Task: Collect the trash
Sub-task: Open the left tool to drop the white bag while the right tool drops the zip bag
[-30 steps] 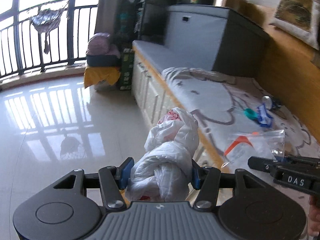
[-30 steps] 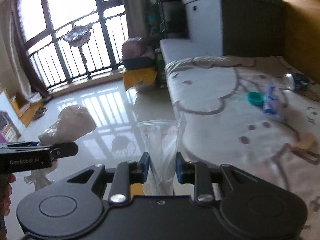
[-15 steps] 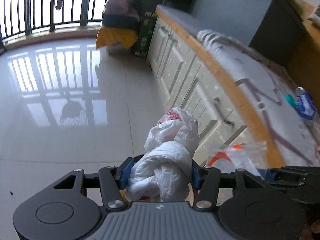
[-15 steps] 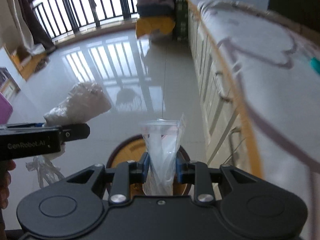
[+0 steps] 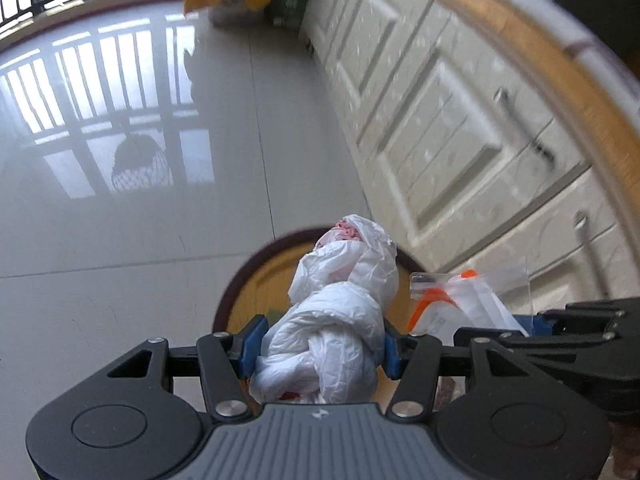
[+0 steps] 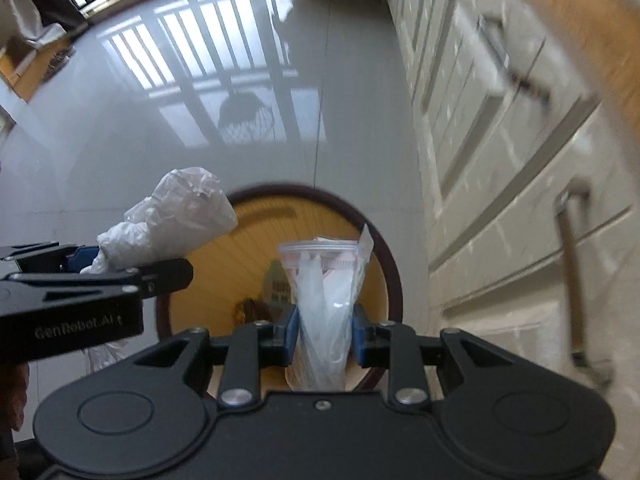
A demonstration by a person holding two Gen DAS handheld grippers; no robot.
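Inspector A: Left gripper (image 5: 322, 350)?
Inspector B: Clamped on a knotted white plastic bag (image 5: 340, 304), which stands up between the blue pads, above the round bin (image 5: 240, 276) on the floor (image 5: 120, 240).
Inspector A: Right gripper (image 6: 323, 334)?
Inspector B: Closed on a clear zip bag (image 6: 324, 300), pinched near its lower end, directly over the same bin's yellow interior. White cabinet doors (image 6: 500, 140) stand just beside.

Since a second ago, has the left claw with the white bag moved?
Yes. The left claw, shut on the white bag, has come down from bed height toward the floor, beside the cabinet, and now sits over the round bin.
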